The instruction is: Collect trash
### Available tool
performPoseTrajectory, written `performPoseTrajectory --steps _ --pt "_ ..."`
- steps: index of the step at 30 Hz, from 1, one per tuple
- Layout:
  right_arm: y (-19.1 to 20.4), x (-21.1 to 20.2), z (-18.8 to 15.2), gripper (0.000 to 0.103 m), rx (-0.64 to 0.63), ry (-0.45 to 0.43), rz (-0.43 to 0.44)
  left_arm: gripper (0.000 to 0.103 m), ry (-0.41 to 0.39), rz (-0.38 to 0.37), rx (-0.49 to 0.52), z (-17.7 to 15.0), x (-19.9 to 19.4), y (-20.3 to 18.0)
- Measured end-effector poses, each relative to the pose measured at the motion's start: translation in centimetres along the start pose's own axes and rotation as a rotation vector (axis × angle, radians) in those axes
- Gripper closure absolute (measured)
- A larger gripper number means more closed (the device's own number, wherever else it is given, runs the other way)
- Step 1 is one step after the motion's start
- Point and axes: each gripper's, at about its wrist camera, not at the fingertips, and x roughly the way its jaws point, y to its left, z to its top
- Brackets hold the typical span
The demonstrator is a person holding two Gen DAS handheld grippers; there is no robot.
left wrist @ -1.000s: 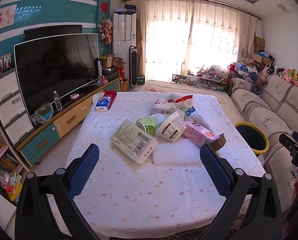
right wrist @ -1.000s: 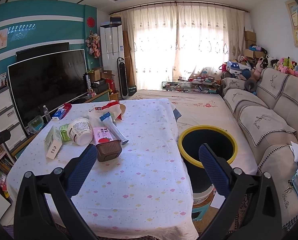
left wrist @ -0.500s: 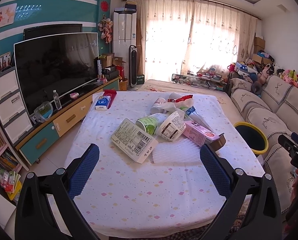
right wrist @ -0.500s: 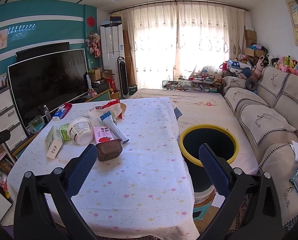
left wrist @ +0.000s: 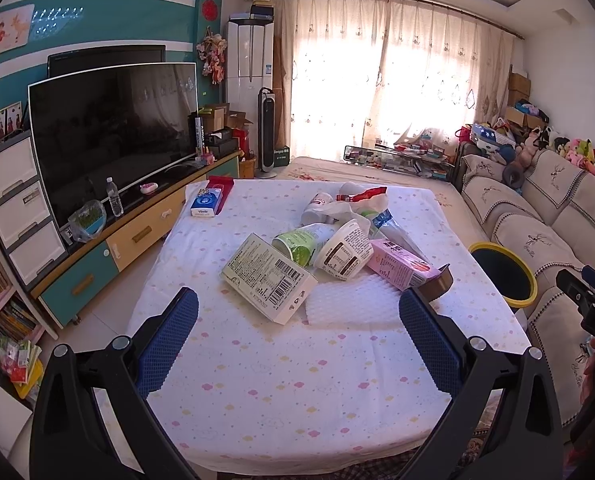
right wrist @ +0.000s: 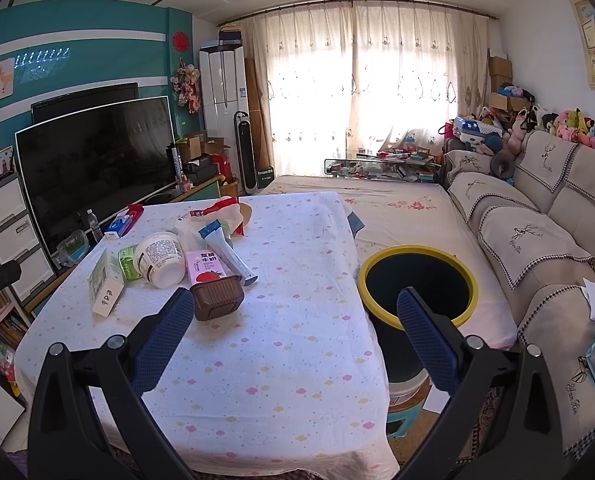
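On the table (left wrist: 297, 392) you have one flat barcode box (left wrist: 267, 278), one green cup (left wrist: 301, 242), one white tub (left wrist: 343, 250), one pink milk carton (left wrist: 399, 264), one white foam pad (left wrist: 353, 300), one blue tissue pack (left wrist: 206, 205) and one brown tray (right wrist: 217, 298). One yellow-rimmed bin (right wrist: 417, 286) stands beside it.

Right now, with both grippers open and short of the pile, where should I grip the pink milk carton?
Grip the pink milk carton across its two long side faces, mid-body, with the right hand-held gripper coming from the near table edge. It lies flat, its length pointing toward you. The brown tray sits against its near end, so probably come in above that.
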Motion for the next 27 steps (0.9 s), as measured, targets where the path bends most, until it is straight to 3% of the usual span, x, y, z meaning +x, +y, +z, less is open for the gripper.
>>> performPoseTrajectory --steps 27 --pt "-0.05 0.19 -0.10 0.006 0.001 0.004 0.001 0.004 0.008 -0.001 -0.001 -0.22 0.28 0.01"
